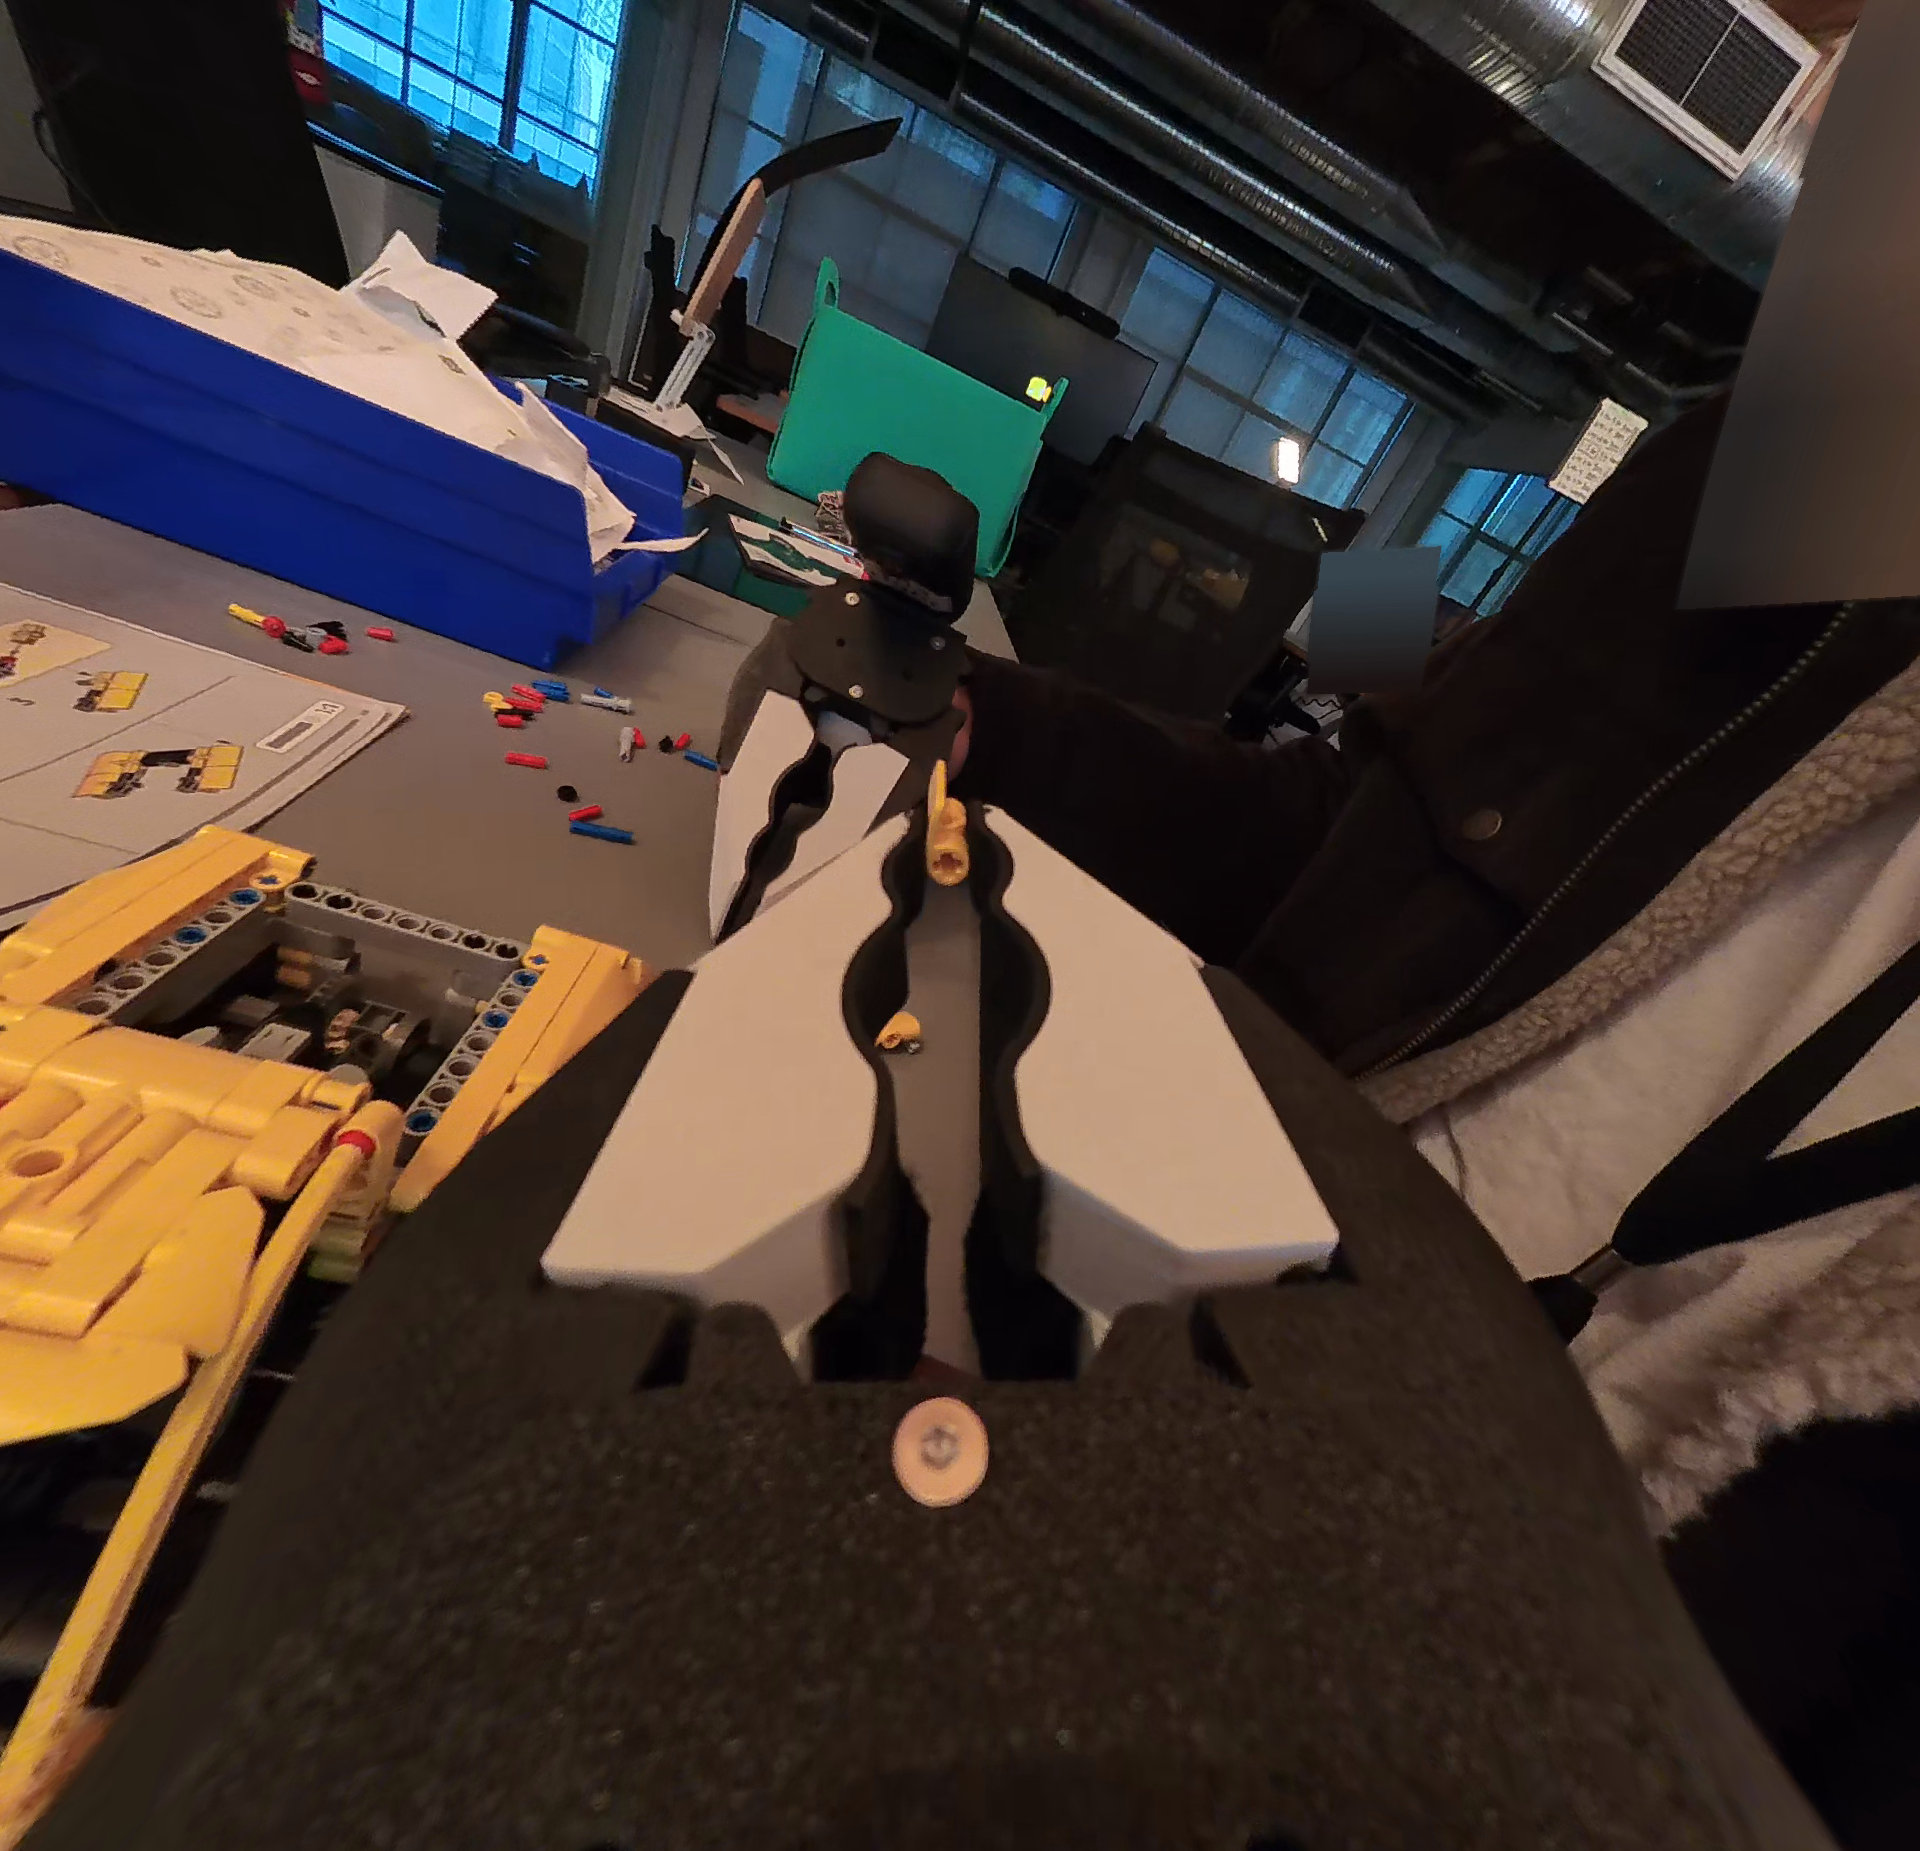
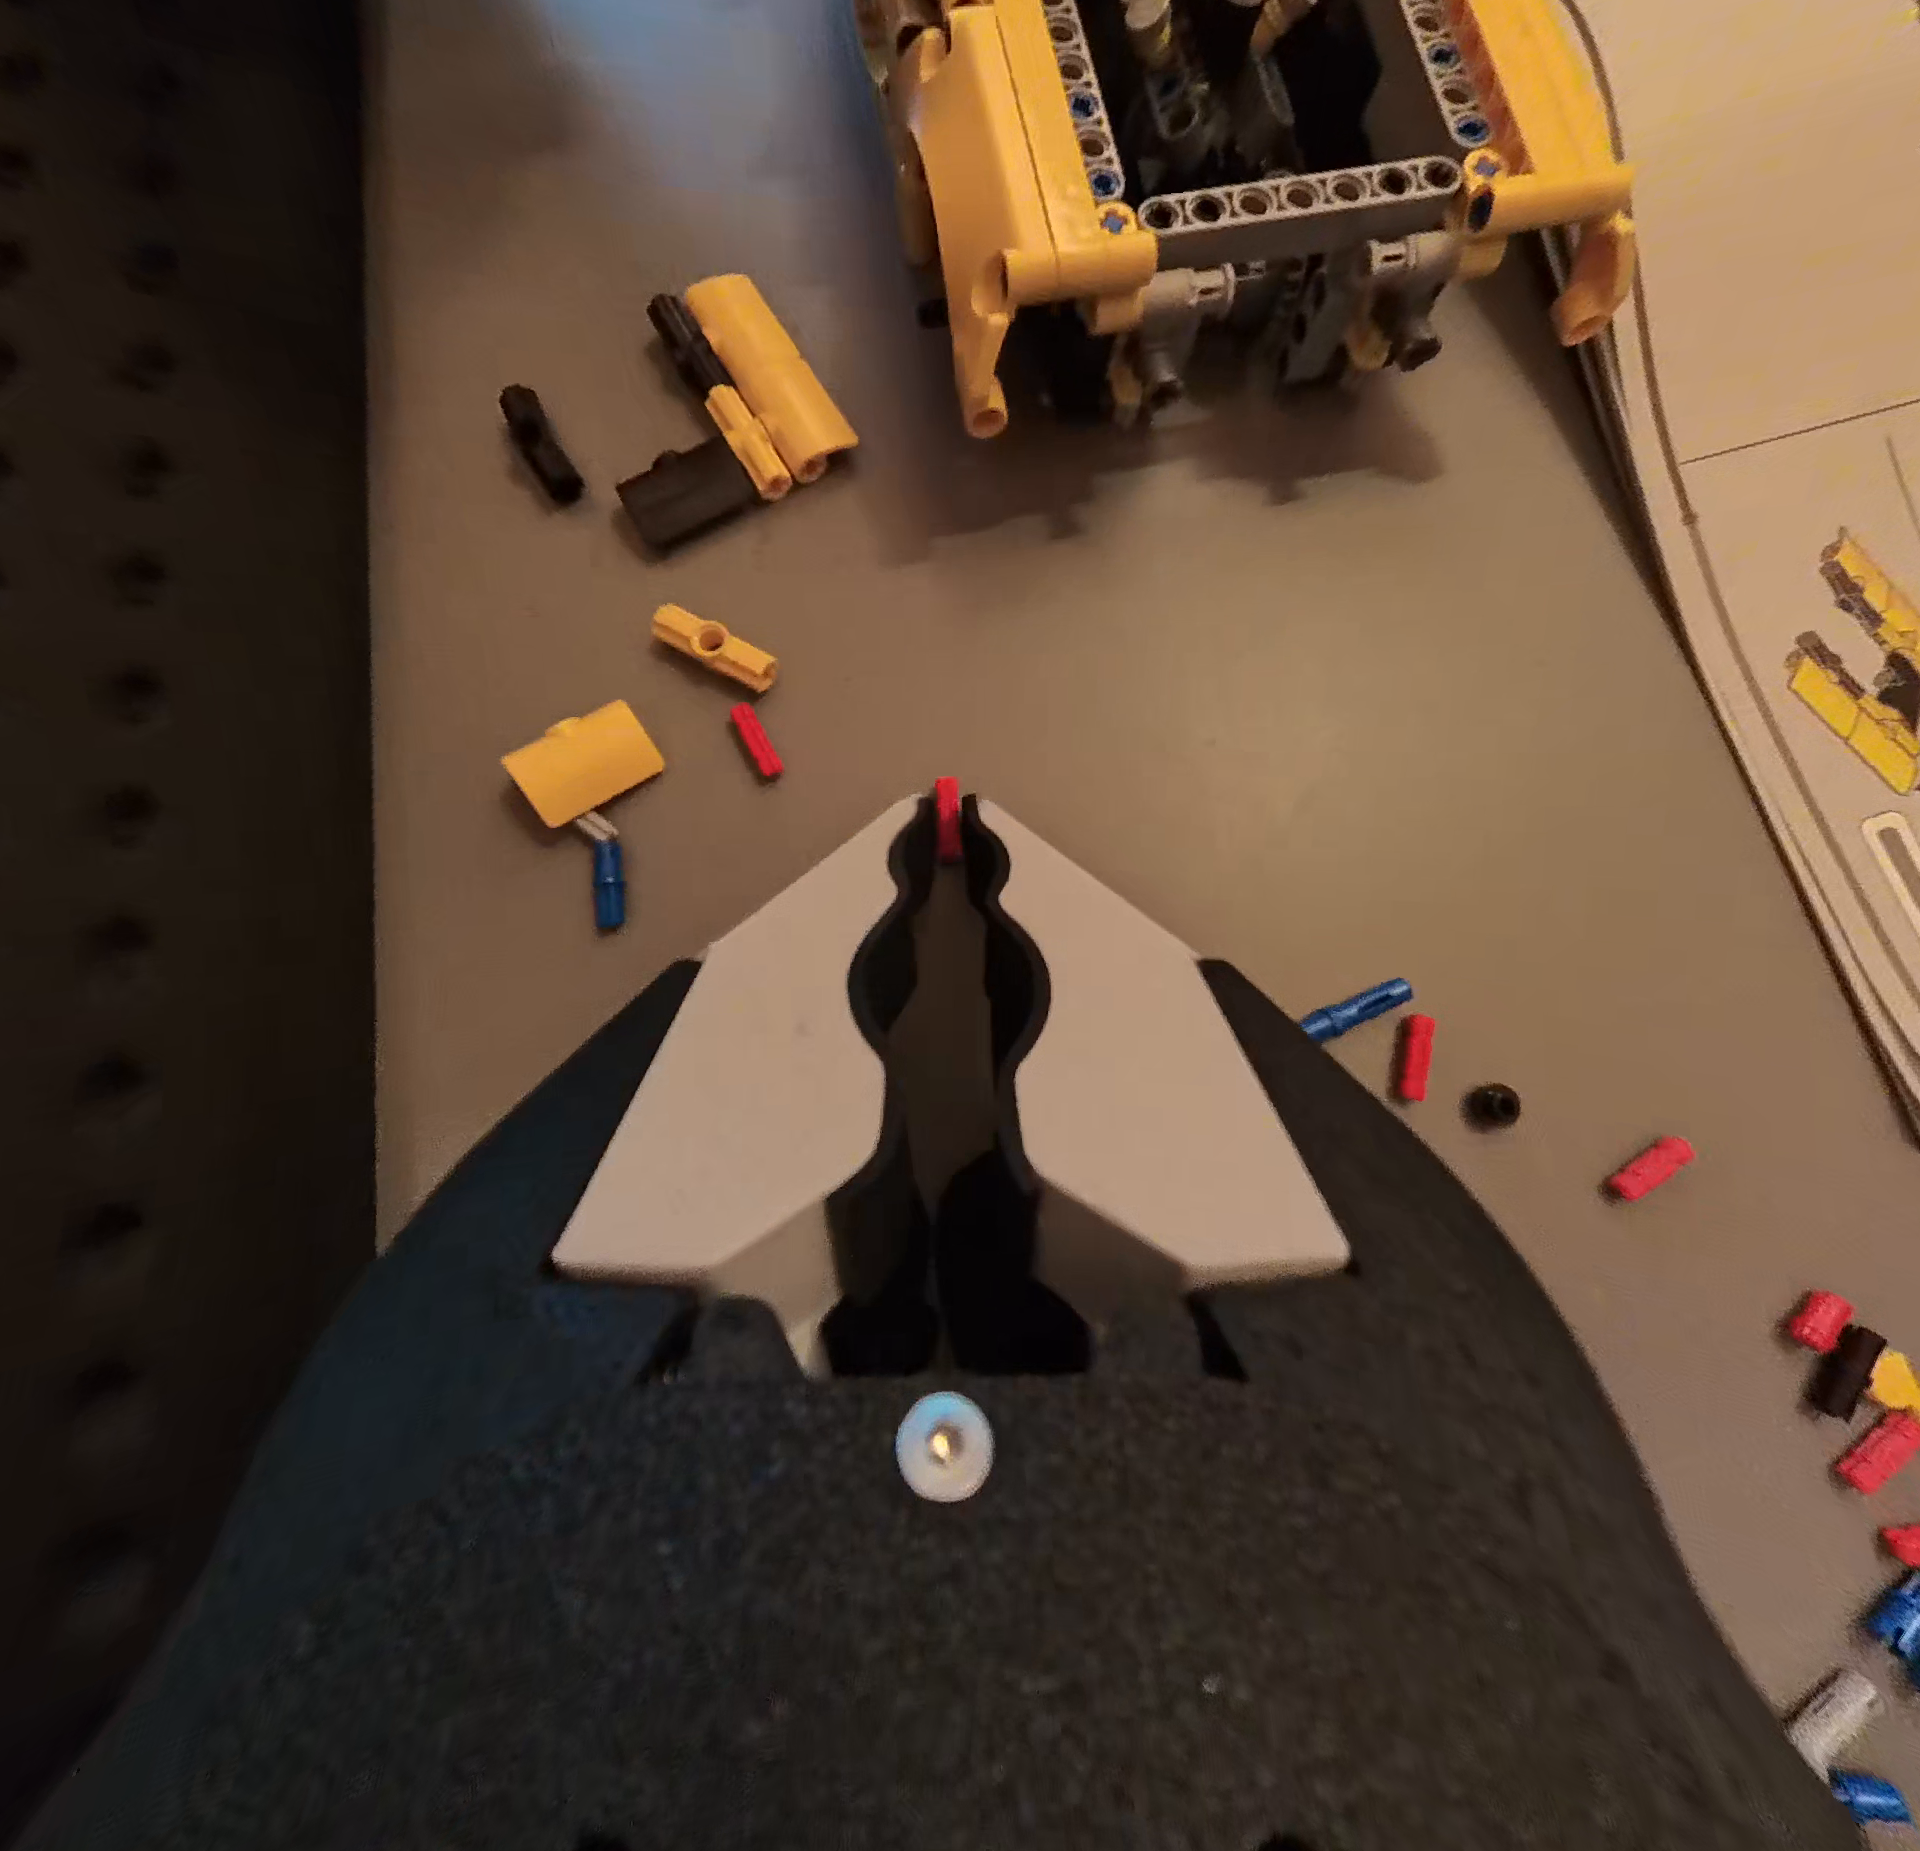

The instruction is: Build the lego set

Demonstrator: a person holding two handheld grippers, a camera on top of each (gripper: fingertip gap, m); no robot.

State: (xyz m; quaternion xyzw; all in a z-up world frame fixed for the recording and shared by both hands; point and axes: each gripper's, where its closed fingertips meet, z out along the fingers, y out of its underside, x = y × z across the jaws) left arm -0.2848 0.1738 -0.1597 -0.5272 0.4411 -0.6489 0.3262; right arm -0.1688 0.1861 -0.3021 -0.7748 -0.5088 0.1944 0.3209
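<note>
Your left tongs (image 1: 948, 845) pinch a yellow connector (image 1: 948, 833) at their tips, your right tongs (image 2: 948, 822) clamp a red pin (image 2: 947, 816) above the desk (image 2: 1195, 710), the half-built yellow model (image 2: 1247, 170) just beyond.

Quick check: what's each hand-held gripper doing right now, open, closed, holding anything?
Left hand-held gripper: closed on a small yellow connector piece.
Right hand-held gripper: closed on a small red pin.
</note>
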